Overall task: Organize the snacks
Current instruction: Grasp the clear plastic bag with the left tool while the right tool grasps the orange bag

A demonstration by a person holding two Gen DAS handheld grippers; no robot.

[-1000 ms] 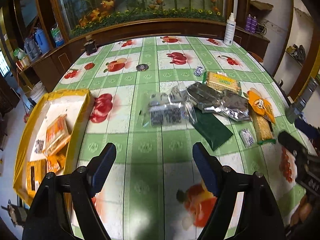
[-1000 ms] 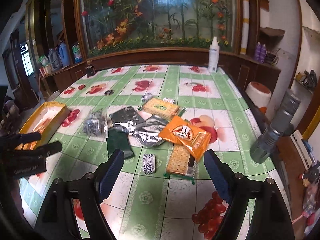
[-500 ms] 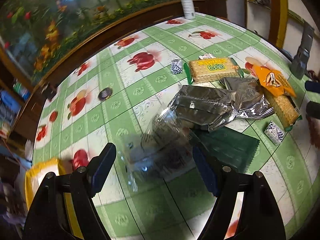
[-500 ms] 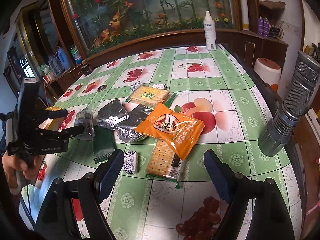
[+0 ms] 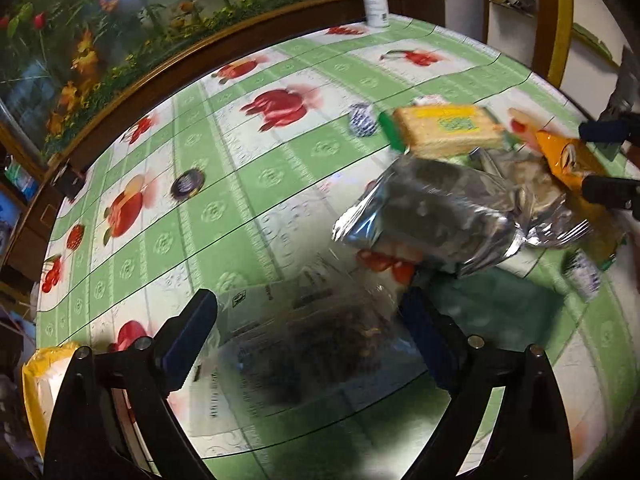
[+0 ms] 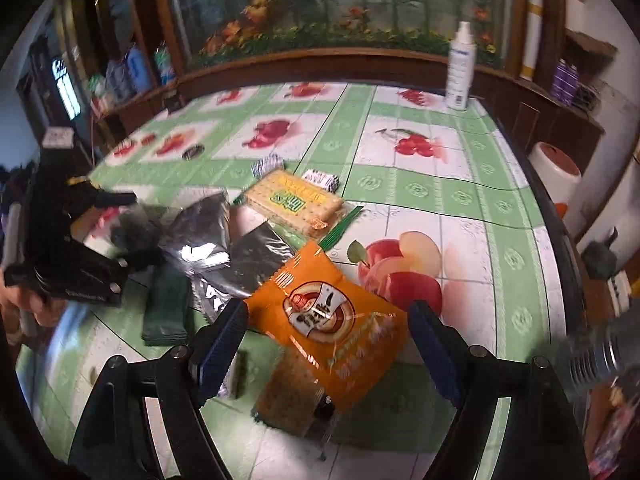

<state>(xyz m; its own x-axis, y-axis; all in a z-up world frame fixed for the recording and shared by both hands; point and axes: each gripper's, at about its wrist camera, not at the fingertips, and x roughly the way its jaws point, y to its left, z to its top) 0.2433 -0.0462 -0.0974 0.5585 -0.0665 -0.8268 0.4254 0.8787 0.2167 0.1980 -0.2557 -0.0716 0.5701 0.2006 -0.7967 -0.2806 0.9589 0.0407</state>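
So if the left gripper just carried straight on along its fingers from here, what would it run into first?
Most likely the clear plastic bag of dark snacks: it lies on the tablecloth between the open fingers of the left gripper, whose jaws have just been opening wider. The frame is blurred, so the remaining gap is unclear.

Behind the table point(image 6: 460, 200), a flowered glass panel point(image 6: 320, 4) in dark wood framing; white wall point(image 5: 520, 32) at right.
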